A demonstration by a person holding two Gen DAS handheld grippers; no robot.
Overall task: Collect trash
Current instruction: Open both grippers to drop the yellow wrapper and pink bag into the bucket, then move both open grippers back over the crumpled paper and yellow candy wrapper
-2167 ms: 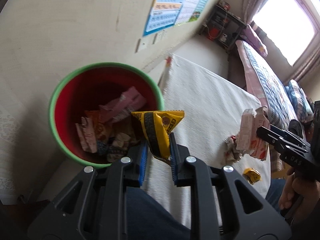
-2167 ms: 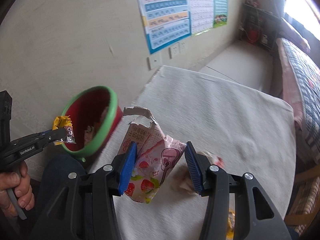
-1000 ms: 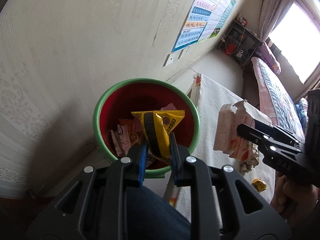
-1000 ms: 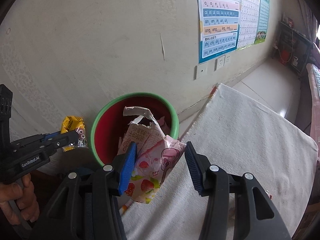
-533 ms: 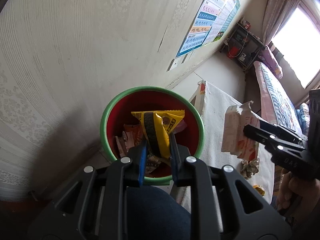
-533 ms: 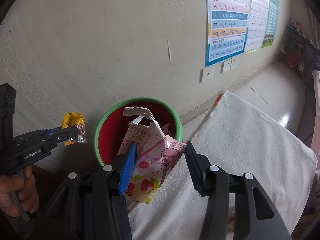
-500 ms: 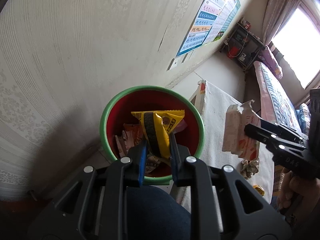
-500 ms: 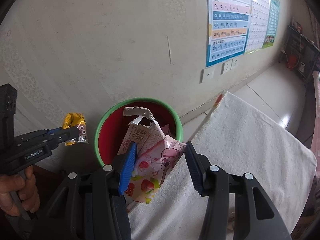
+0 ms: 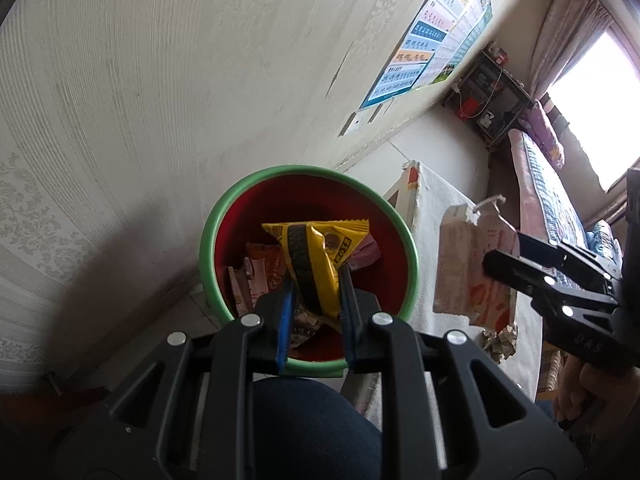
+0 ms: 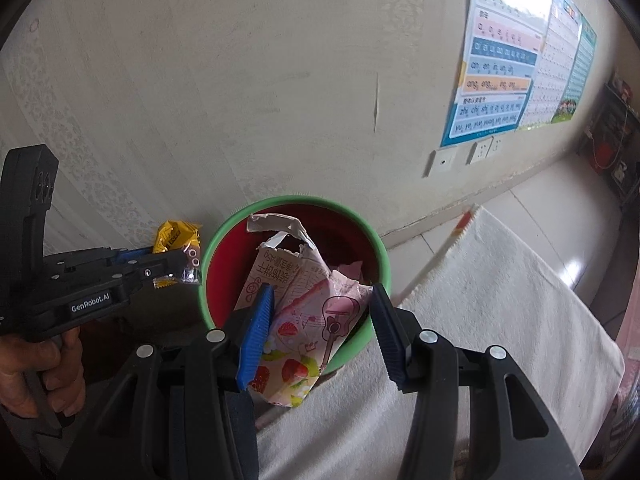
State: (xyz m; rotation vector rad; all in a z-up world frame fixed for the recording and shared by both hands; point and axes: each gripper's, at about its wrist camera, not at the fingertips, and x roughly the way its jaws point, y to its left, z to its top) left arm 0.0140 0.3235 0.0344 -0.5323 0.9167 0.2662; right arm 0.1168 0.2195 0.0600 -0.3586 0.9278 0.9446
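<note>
The white-covered counter (image 10: 500,320) is lying past the right fingers and to their right, and at least 1 crumpled scrap (image 9: 498,340) is waiting on it just beyond the right gripper (image 9: 502,268) as the left camera sees it, so collecting is not finished.

The green-rimmed red bin (image 9: 308,264) is sitting on the floor against the wall, straight ahead of and below the left fingers, and it is already holding several wrappers, so part of the job is done.

The right gripper (image 10: 320,328) is gripping a torn pink strawberry snack bag (image 10: 304,312) at about half spread, its blue pads pressing both sides; the bag is hanging in front of the bin mouth in the right view, though the left view is placing it off to the bin's side, over the counter edge.

The left gripper (image 9: 316,300) is pinching a yellow wrapper (image 9: 316,260) with its fingers nearly closed, the wrapper sticking out beyond the fingertips and apparently over the bin opening.

By my reading, 2 drops are coming next, then the remaining scrap.
</note>
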